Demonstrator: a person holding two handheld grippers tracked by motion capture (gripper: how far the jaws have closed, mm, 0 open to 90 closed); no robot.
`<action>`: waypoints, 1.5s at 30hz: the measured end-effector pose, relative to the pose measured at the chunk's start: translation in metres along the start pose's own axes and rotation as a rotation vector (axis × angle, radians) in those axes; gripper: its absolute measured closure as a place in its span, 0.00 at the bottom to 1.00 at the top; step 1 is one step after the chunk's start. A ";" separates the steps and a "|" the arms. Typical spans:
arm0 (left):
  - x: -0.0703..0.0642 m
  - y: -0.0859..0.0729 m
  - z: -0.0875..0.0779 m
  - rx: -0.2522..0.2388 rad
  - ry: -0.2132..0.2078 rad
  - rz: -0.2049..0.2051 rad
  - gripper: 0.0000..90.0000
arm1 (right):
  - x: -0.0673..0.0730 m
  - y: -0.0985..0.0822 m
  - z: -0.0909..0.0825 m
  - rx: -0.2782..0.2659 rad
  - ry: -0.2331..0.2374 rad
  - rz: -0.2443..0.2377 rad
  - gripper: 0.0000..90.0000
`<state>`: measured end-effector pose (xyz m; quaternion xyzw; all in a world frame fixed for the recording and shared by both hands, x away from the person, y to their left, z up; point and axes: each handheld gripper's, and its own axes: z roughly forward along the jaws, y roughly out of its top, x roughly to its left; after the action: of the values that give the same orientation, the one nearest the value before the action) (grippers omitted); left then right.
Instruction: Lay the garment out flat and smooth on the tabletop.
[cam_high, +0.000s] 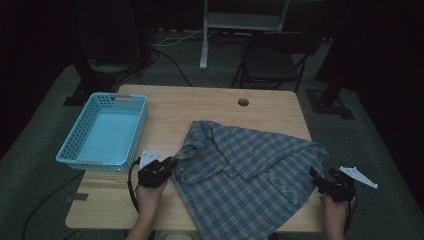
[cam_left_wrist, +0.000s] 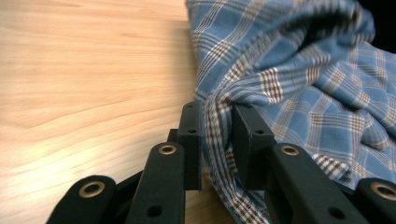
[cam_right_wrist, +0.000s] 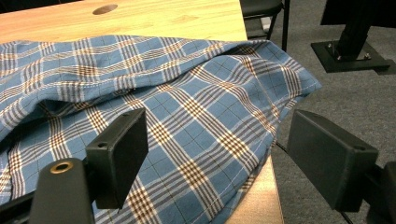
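A blue plaid shirt (cam_high: 245, 170) lies spread and rumpled over the right half of the wooden table (cam_high: 200, 107), its lower part hanging over the near edge. My left gripper (cam_high: 168, 162) is at the shirt's left edge. In the left gripper view a gathered fold of the shirt (cam_left_wrist: 303, 93) runs between the jaws of the left gripper (cam_left_wrist: 217, 126), touching both pads. My right gripper (cam_high: 315, 176) sits at the shirt's right corner by the table's right edge. In the right gripper view the right gripper (cam_right_wrist: 217, 149) stands wide open, one finger over the shirt (cam_right_wrist: 187, 93), the other past the table edge.
A light blue plastic basket (cam_high: 95, 162) stands at the table's left edge, nothing in it. A round cable hole (cam_high: 243, 102) is near the far edge. A dark folding chair (cam_high: 272, 60) and stand bases sit on the floor beyond.
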<state>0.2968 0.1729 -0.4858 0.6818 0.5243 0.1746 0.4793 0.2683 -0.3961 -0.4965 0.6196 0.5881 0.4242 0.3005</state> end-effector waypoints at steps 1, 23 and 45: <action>0.004 -0.001 -0.002 0.004 0.014 0.004 0.84 | 0.000 0.000 0.000 0.000 0.000 0.000 0.22; 0.017 -0.017 -0.035 -0.041 0.077 0.055 0.75 | -0.007 0.000 0.000 -0.001 0.017 0.077 0.22; -0.051 0.016 -0.019 -0.059 -0.161 0.269 0.33 | 0.079 0.049 -0.018 -0.096 0.318 -0.175 0.15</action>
<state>0.2712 0.1367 -0.4497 0.7433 0.3829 0.1972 0.5118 0.2720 -0.3271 -0.4321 0.4762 0.6588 0.5168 0.2685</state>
